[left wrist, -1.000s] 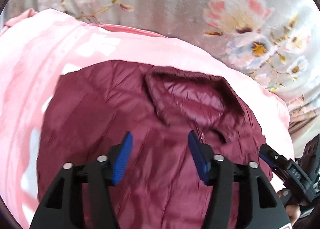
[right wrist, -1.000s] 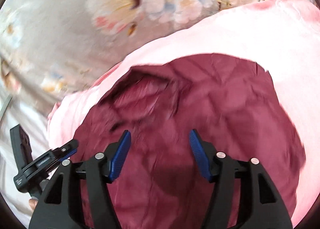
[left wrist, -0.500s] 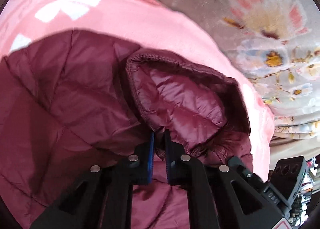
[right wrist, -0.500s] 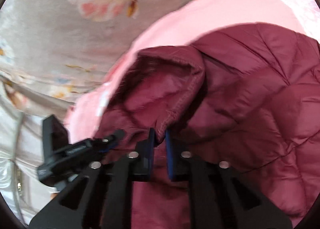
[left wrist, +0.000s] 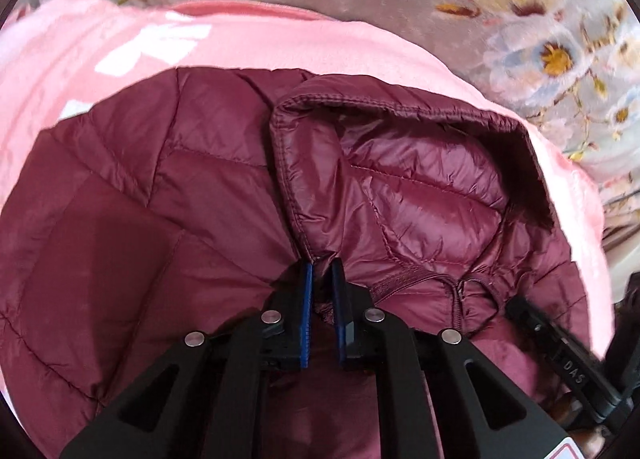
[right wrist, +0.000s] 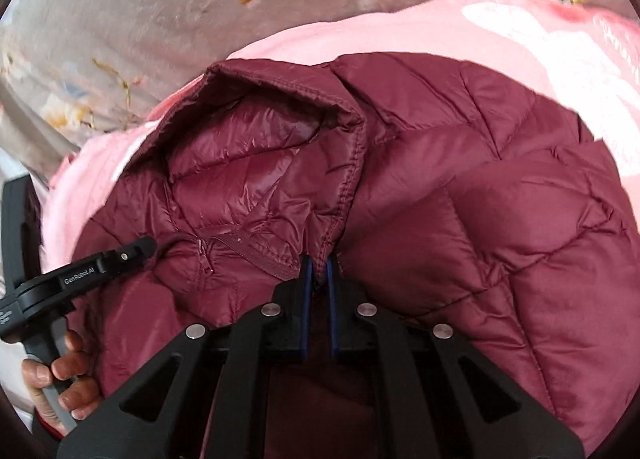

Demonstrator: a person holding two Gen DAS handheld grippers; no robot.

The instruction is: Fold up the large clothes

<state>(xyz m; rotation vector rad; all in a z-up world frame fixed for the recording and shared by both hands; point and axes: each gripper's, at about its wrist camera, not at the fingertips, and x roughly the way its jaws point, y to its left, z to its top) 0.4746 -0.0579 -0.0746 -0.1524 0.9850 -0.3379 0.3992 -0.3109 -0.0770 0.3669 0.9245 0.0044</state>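
A maroon quilted puffer jacket lies on a pink blanket; its hood is open, with the shiny lining showing. My left gripper is shut on the jacket's fabric at the base of the hood's left edge. In the right wrist view the same jacket and hood show, and my right gripper is shut on the jacket at the base of the hood's right edge. Each gripper shows at the edge of the other's view, the left one held by a hand.
A grey floral bedspread lies beyond the pink blanket and also shows in the right wrist view. The other gripper's black body sits at the lower right of the left view. The jacket's zipper runs below the hood.
One second ago both grippers were open above the jacket. They came down and closed on the fabric at the two sides of the hood's base; now they have pulled back slightly with it.
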